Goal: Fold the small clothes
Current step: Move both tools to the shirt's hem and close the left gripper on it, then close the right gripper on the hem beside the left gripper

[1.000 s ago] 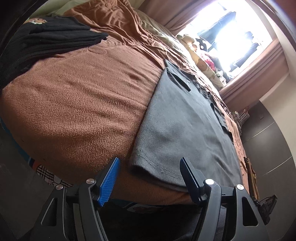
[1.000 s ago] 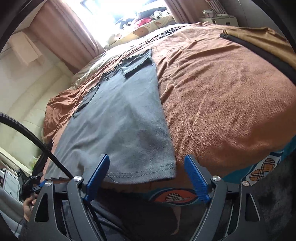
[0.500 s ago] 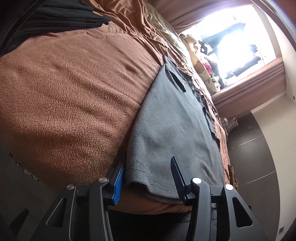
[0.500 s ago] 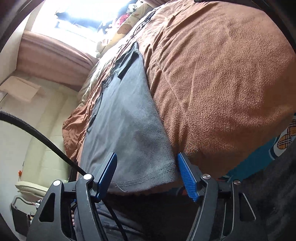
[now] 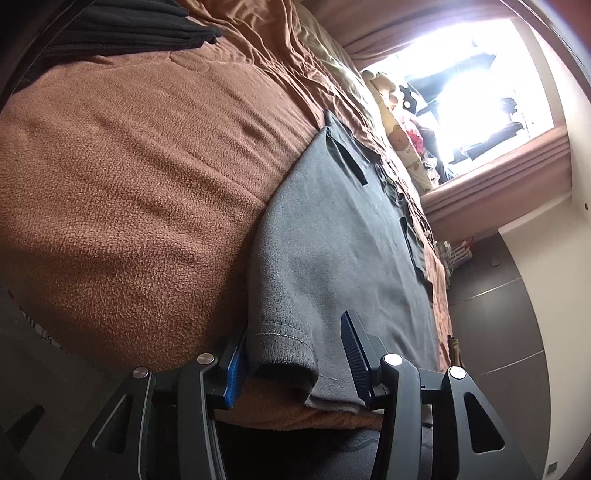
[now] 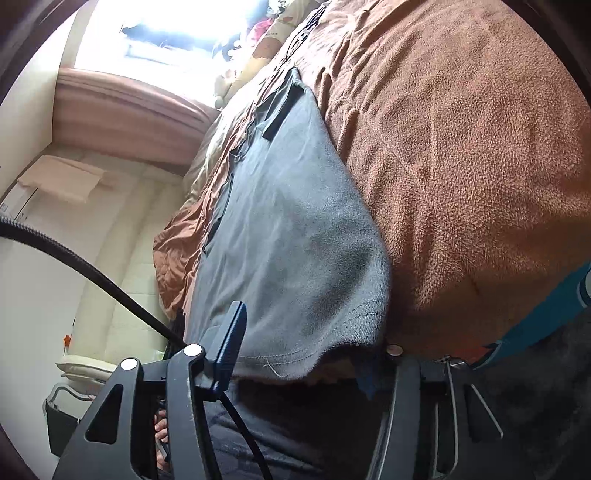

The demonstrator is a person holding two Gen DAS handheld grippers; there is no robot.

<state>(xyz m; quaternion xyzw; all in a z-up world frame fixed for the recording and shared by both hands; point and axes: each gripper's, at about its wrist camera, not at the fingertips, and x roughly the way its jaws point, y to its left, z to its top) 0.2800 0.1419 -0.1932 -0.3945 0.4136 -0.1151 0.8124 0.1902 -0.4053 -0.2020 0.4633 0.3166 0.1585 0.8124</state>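
Observation:
A grey T-shirt (image 5: 332,258) lies flat along a brown fleece blanket (image 5: 129,184), its hem at the bed's near edge. My left gripper (image 5: 293,363) straddles the hem's left corner. One blue pad touches the shirt's side edge and the other rests on top of the cloth, with a wide gap between them. In the right wrist view the T-shirt (image 6: 295,240) ends at its right hem corner. My right gripper (image 6: 299,362) is closing around that corner. One pad stands on the cloth; the other is mostly hidden under the hem and the blanket (image 6: 461,166).
Folded black clothes (image 5: 122,29) are stacked at the far left of the bed. Soft toys and pillows (image 5: 399,136) lie under the bright window. A dark wardrobe (image 5: 498,314) stands to the right. A black cable (image 6: 92,273) crosses the right wrist view's left side.
Both grippers have come closer to the hem and narrowed their jaws. The hem corners, earlier just ahead of the pads, now sit between them. The right gripper has rolled and dropped.

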